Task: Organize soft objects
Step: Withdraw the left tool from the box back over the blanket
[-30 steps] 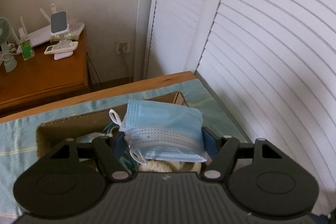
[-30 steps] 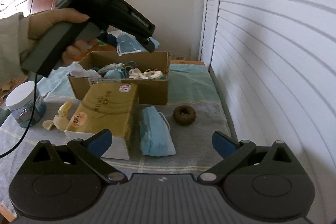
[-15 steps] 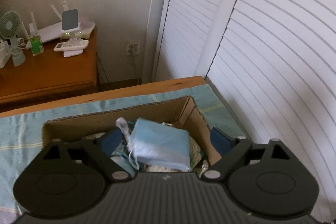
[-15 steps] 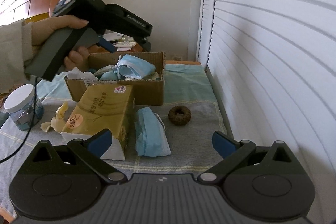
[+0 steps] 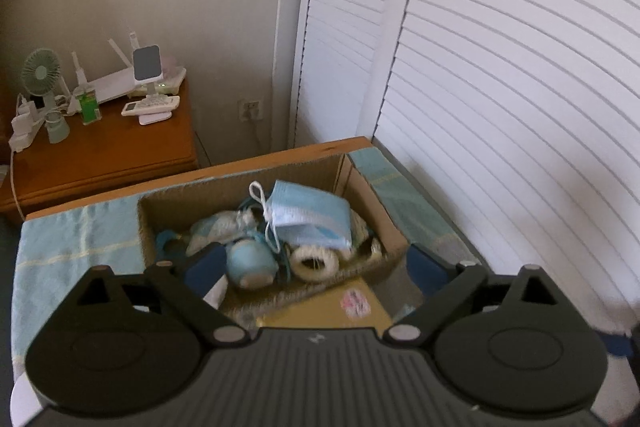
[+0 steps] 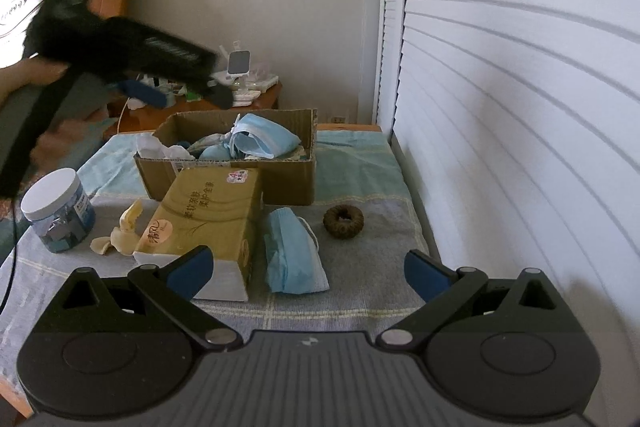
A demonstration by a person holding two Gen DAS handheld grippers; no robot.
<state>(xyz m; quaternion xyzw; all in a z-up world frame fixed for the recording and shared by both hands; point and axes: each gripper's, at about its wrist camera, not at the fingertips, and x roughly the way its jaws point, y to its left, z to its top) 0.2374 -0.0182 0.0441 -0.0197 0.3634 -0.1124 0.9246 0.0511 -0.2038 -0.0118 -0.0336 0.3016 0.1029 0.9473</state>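
- The left gripper (image 6: 184, 95) is blurred at the left of the right wrist view, above and behind the cardboard box (image 6: 288, 179). Its fingers (image 5: 204, 263) have just been opening and stand spread wide, with nothing between them.
- On the cloth-covered counter (image 6: 360, 311), a lidded jar (image 6: 56, 211) and a pale crumpled scrap (image 6: 120, 235) lie at the left, well clear of the box.
- A tissue pack (image 6: 208, 215) lies in front of the box, touching its front wall.
- In the box, a blue face mask (image 5: 308, 215) rests on top of a pile of soft things, among them a pale blue ball (image 5: 252, 259) and a white ring (image 5: 316, 263). That part looks done.
- Outside, just right of the tissue pack, a second face mask (image 6: 292, 255) lies flat; a brown scrunchie (image 6: 343, 221) sits near it. Both probably remain to be boxed.
- The right gripper (image 6: 308, 271) hovers over the near counter, fingers spread and empty, the second mask lying ahead between them.
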